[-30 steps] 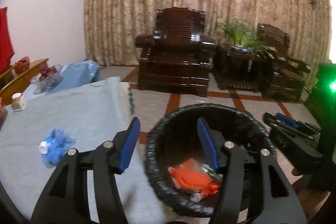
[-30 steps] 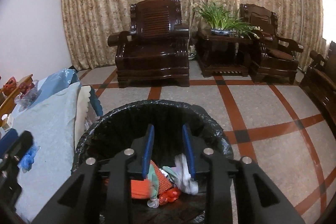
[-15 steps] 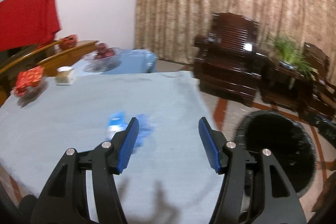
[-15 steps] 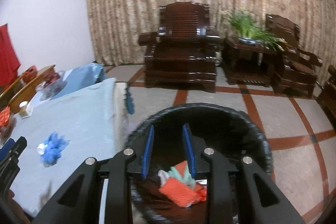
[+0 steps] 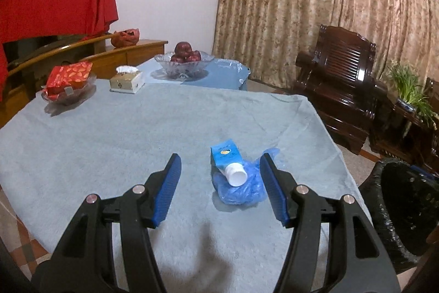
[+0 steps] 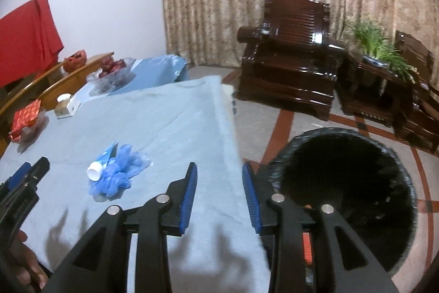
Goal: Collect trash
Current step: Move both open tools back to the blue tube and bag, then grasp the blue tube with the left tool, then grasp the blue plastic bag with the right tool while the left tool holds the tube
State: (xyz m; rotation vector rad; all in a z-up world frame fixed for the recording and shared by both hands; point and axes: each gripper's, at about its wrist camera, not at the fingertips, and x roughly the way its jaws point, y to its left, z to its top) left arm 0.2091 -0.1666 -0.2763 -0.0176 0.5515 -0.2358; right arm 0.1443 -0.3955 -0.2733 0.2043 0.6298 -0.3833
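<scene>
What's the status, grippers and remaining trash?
Left gripper open, nothing held. Right gripper empty, jaws opening. Blue tube on blue plastic wad lies ahead of left. Path clear; bin beside table.

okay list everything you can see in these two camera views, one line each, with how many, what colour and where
tube: one, blue with white cap, lying on the crumpled plastic
crumpled plastic: one, blue, on the table near its bin-side edge
bin: one, black-lined, on the floor beside the table
table cloth: one, pale blue, covering the table
fruit bowl: one, clear, dark red fruit, far end
tissue box: one, cream, far left
red packet dish: one, far left
armchairs: two, dark wood, by the curtain
plant: one, green, between chairs
left gripper: black, blue pads, open around the tube
right gripper: opening, empty
</scene>
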